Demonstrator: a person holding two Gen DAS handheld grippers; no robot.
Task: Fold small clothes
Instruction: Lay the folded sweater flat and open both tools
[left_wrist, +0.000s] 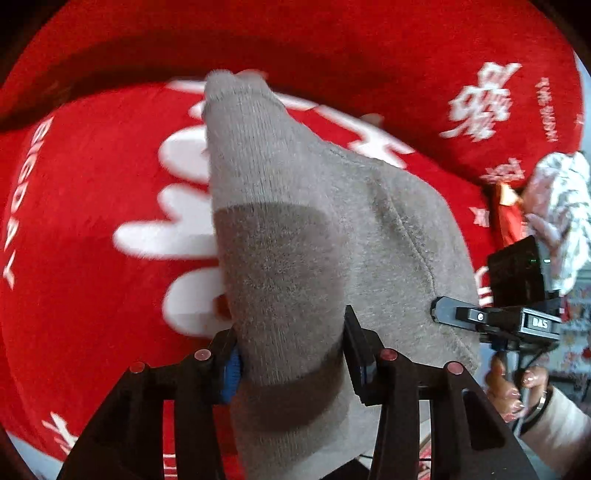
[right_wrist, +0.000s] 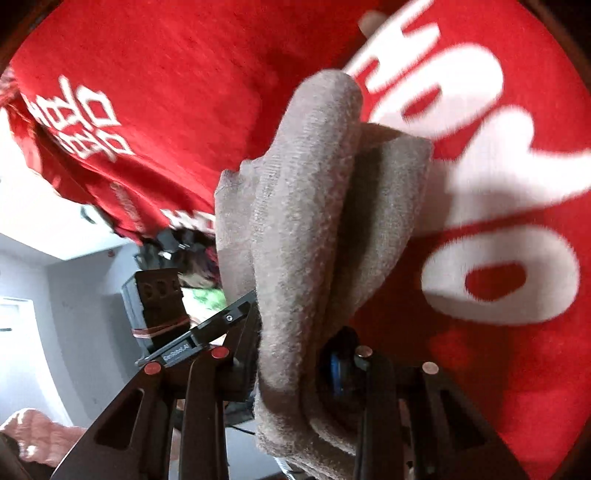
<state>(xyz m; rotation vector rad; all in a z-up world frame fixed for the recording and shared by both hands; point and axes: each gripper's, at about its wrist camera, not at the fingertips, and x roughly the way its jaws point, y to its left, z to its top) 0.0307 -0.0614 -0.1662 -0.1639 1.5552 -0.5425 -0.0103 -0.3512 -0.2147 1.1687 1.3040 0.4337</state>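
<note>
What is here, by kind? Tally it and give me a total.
tools: 2, the left tool and the right tool
grey sock bundle: 1
red blanket: 1
white patterned cloth: 1
total: 5

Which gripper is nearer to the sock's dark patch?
Left. The left gripper clamps the sock on the dark patch; the right gripper holds the sock's edge, away from it.
</note>
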